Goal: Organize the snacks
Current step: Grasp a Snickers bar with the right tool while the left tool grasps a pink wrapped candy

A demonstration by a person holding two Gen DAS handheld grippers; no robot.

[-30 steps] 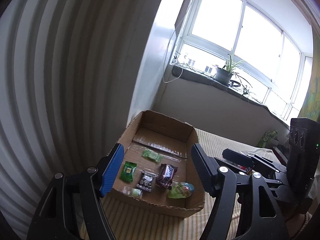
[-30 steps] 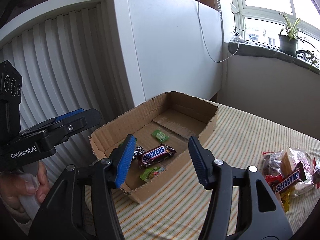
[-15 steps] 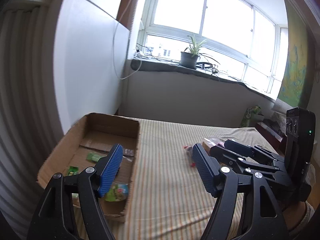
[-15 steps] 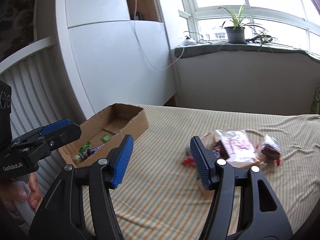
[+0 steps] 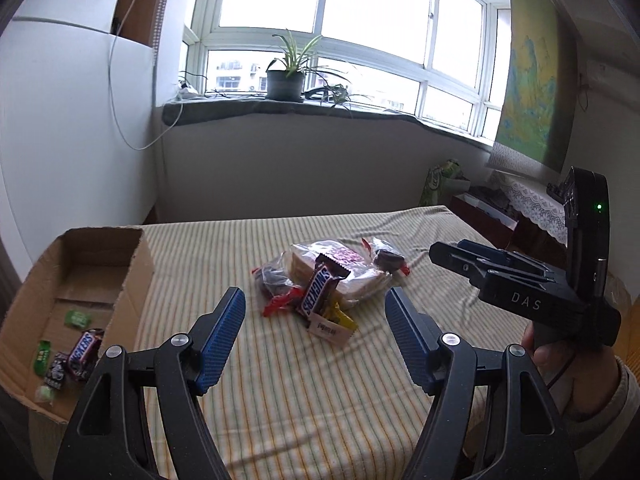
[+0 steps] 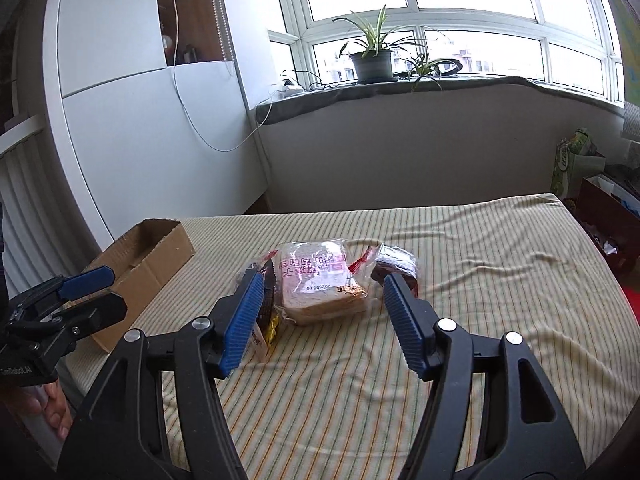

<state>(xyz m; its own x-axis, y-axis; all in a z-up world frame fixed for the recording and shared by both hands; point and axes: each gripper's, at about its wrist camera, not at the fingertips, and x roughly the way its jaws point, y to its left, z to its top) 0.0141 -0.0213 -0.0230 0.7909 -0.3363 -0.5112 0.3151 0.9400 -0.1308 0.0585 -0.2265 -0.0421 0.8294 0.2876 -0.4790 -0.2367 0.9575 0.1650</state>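
A pile of snacks lies mid-table on the striped cloth: a clear bag of sliced bread (image 6: 320, 280), a Snickers bar (image 5: 320, 288), a dark wrapped cake (image 6: 396, 266) and small red and yellow packets (image 5: 280, 304). The open cardboard box (image 5: 132, 276) at the left holds another Snickers bar (image 5: 84, 350) and several small green and dark packets. My left gripper (image 5: 314, 336) is open and empty, short of the pile. My right gripper (image 6: 322, 320) hangs just in front of the bread, its jaws opening, nothing between them.
The table (image 6: 500, 280) is covered with a wrinkled yellow striped cloth. A white cabinet (image 6: 140, 140) stands at the left and a window sill with a potted plant (image 6: 372, 60) behind. Bags and boxes (image 6: 576, 168) sit past the table's right edge.
Both grippers have swung from over the cardboard box to the right, toward the snack pile. The right gripper's jaws have spread wider. The box now sits at the left edge of both views.
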